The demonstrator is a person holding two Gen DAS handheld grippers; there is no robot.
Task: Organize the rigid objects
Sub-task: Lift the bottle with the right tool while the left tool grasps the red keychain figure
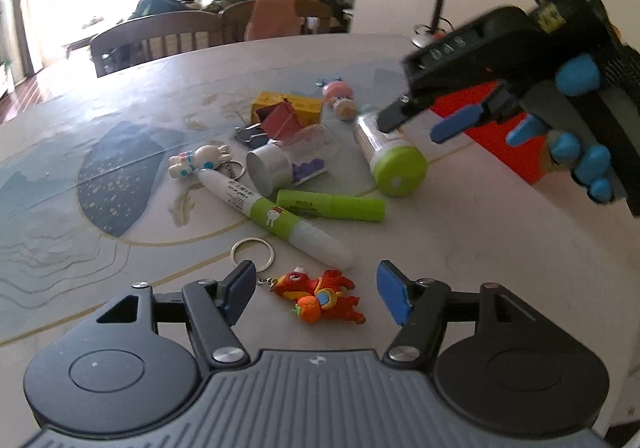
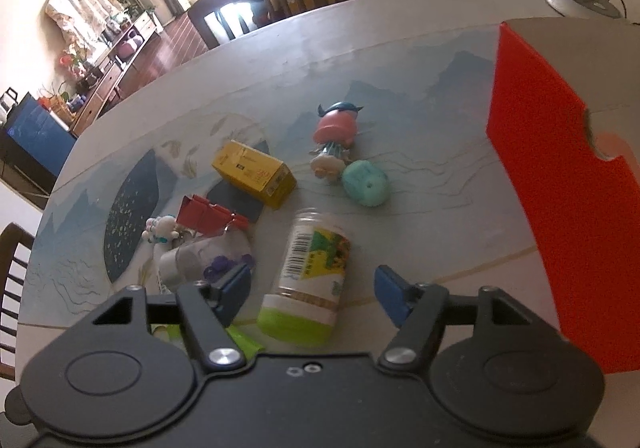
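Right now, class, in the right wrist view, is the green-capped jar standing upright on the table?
No. The jar lies on its side between the right gripper's open fingers.

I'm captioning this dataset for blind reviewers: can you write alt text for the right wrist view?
The open right gripper hangs over a jar with a green lid lying on its side on a patterned table. Beyond lie a yellow box, a pink doll and a teal toy, with a red box on the right.

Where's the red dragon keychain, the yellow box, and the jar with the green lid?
Keychain (image 1: 324, 296): left wrist view, on the dragon's body.
Yellow box (image 2: 253, 173): right wrist view, on its top face.
Jar (image 2: 314, 268): right wrist view, on its label.
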